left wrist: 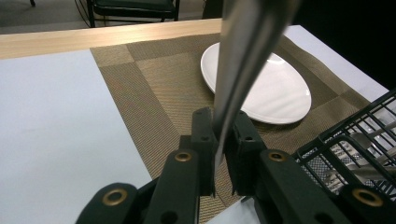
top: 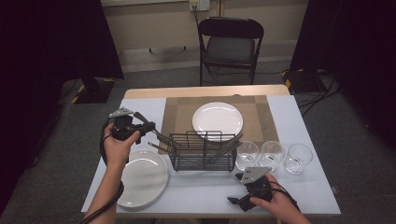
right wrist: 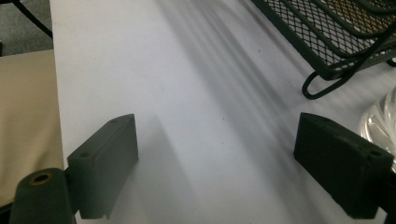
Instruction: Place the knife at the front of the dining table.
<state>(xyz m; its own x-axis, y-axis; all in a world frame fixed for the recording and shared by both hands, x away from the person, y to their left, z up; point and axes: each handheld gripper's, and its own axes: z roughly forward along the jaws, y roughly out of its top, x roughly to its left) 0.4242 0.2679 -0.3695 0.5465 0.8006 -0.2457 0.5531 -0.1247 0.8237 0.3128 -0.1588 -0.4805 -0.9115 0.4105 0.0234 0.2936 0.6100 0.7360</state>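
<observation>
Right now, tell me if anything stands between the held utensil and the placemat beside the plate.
Nothing visible does. The left gripper is shut on the utensil, which hangs over bare placemat left of the plate. The rack sits nearer the person, off that path.

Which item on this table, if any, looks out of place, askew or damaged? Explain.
Nothing looks spilled or broken. The oddest thing is the cutlery in the wire basket: it leans at slants rather than standing upright. The left gripper is shut on one flat metal piece. The three glasses stand upright in a row.
</observation>
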